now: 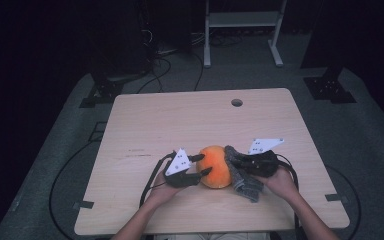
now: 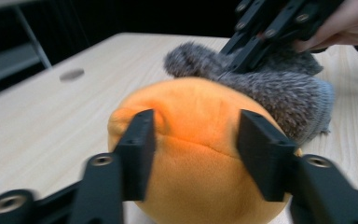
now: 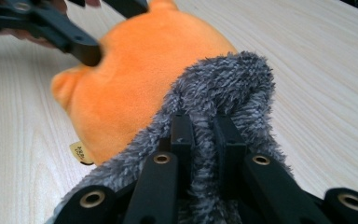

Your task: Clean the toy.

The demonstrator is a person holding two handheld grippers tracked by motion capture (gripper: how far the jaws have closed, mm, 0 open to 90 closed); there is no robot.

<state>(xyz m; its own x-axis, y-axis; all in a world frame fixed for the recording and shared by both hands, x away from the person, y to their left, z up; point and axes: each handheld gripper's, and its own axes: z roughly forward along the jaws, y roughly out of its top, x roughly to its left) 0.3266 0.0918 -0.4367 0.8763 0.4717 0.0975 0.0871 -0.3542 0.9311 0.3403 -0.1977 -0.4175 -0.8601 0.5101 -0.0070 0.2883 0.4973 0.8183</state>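
The orange plush [image 1: 215,166] sits near the front middle of the table [image 1: 145,120], your left gripper [image 1: 203,164] clamped on its sides, while your right gripper [image 1: 232,159] pinches the grey fuzzy cloth [image 1: 244,184] touching it.

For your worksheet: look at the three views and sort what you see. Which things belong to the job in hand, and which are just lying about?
Part of the job:
- orange plush toy, squeezed by the left claw
- grey fuzzy cloth, pinched by the right claw

Just there:
- wooden table, with its cable hole
- white metal stand behind the table
- cables on the floor
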